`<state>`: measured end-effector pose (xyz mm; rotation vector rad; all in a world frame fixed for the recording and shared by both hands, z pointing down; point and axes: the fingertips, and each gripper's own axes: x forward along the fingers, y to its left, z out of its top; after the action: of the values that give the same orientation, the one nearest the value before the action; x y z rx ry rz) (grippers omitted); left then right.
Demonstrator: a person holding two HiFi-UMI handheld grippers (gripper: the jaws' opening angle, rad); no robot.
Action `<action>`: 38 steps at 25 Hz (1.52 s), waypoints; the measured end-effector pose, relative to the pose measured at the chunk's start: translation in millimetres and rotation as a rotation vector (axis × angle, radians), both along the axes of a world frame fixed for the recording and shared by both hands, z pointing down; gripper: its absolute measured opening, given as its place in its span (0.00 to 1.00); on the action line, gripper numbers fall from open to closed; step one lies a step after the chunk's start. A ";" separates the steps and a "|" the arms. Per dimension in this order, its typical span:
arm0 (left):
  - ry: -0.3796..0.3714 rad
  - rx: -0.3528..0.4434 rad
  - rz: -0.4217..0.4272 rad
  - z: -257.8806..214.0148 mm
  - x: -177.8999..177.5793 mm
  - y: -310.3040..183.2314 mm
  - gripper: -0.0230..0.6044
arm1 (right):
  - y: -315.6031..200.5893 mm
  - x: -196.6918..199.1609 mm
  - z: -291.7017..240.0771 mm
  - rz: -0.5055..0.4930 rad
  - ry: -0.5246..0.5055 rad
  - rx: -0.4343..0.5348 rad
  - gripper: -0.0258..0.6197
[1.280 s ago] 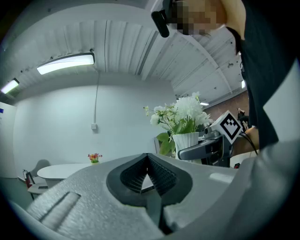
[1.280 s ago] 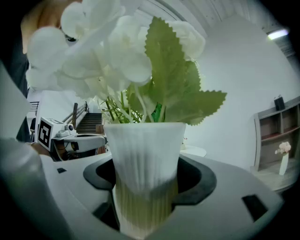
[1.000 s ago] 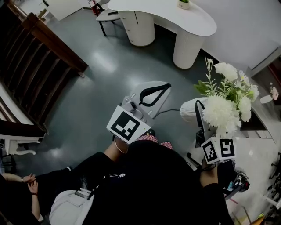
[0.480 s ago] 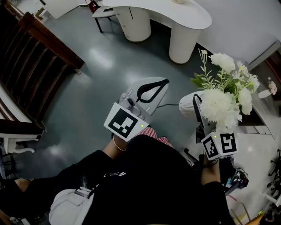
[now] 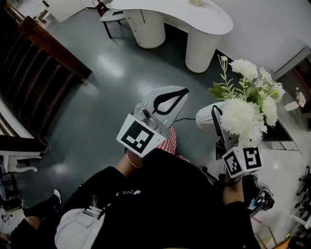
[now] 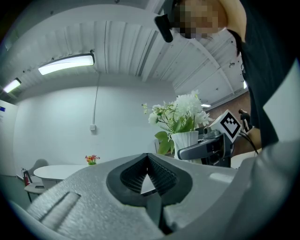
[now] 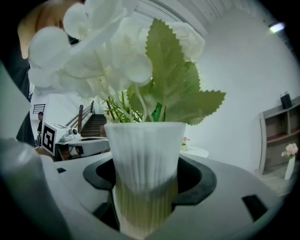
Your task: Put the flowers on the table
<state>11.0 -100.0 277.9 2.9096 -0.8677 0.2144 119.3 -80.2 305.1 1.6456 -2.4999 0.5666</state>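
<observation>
White flowers [image 5: 248, 104] with green leaves stand in a white ribbed vase [image 5: 208, 118]. My right gripper [image 5: 217, 122] is shut on the vase and holds it upright in the air at the right of the head view. In the right gripper view the vase [image 7: 144, 164] fills the gap between the jaws, with the flowers [image 7: 117, 51] above. My left gripper [image 5: 186, 91] is shut and empty, held beside the vase over the floor; its tips meet [image 6: 147, 154]. The white curved table [image 5: 194, 19] stands ahead, across the grey floor.
A dark wooden stair railing [image 5: 48, 48] runs along the left. A chair [image 5: 104, 9] stands at the table's left end and a small flower pot [image 6: 92, 159] sits on the table. A shelf [image 7: 281, 131] and a pink-flower vase [image 7: 290, 159] are at the right.
Both grippers keep their states and the vase stays in the right one. The table has slid slightly up in view. The person's hands at lower left are gone; a foot shows there.
</observation>
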 end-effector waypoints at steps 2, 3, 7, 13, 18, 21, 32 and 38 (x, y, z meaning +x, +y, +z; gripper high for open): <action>0.004 0.004 0.006 1.5 1.8 -0.8 0.03 | -0.8 1.3 1.1 0.002 0.007 0.006 0.58; 0.006 0.009 0.009 2.2 2.7 -1.7 0.03 | -1.7 2.3 1.8 0.005 0.011 0.010 0.58; 0.011 0.035 0.012 0.9 3.2 -6.1 0.03 | -4.9 3.2 2.6 0.013 0.011 0.026 0.58; 0.020 0.050 0.019 -2.3 3.3 -5.9 0.03 | -4.3 1.4 1.3 0.010 0.012 0.035 0.58; 0.012 0.057 0.017 -1.8 1.5 -3.7 0.03 | -5.5 1.2 1.0 0.006 0.009 0.048 0.58; 0.007 0.062 0.012 -1.7 0.6 -2.1 0.03 | -7.2 1.3 1.4 0.000 0.006 0.057 0.58; 0.001 0.084 0.025 -5.2 3.7 -5.0 0.03 | -7.9 -0.8 -5.4 -0.012 0.016 0.085 0.58; 0.011 0.104 0.017 -6.8 4.0 -4.5 0.03 | -8.9 -1.0 -6.2 -0.017 0.023 0.099 0.58</action>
<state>15.0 -104.5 271.1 3.0116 -0.8777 0.1594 118.3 -89.0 299.0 1.6520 -2.5607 0.4263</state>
